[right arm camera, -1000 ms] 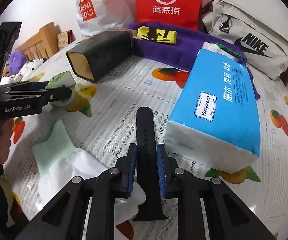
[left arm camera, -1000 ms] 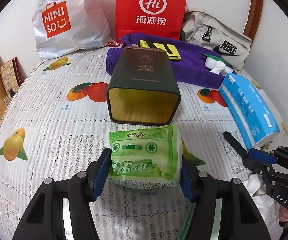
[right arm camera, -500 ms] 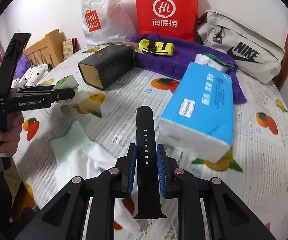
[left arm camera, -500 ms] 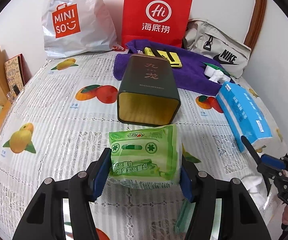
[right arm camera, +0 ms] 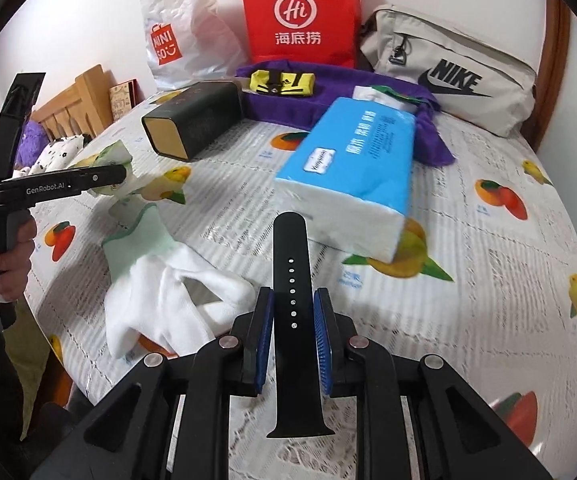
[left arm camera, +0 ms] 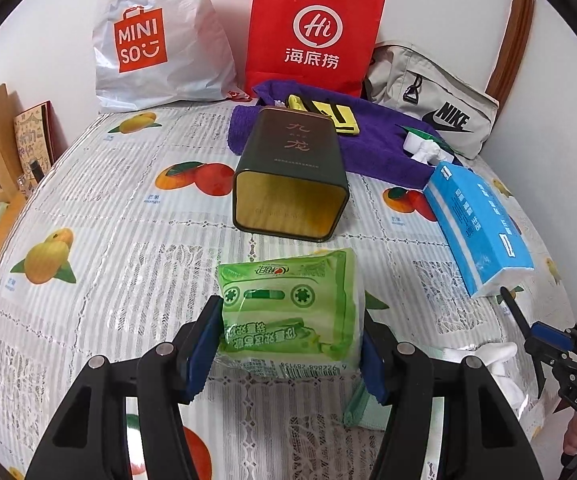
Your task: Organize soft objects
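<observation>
Two soft items held: left claw (left arm camera: 290, 344) squeezes light, squashy green tissue pack (left arm camera: 288, 312) across its sides; right claw (right arm camera: 293, 332) pinches bendy black watch strap (right arm camera: 291, 280) mid-length, floppy ends.

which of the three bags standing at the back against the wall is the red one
The red paper bag with the white Hi circle, in the middle. To its left stands a white plastic Miniso bag; to its right a beige fabric Nike bag.

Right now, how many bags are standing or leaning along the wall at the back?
3: white Miniso bag on the left, red Hi bag in the middle, beige Nike bag on the right. Others may be hidden.
</observation>
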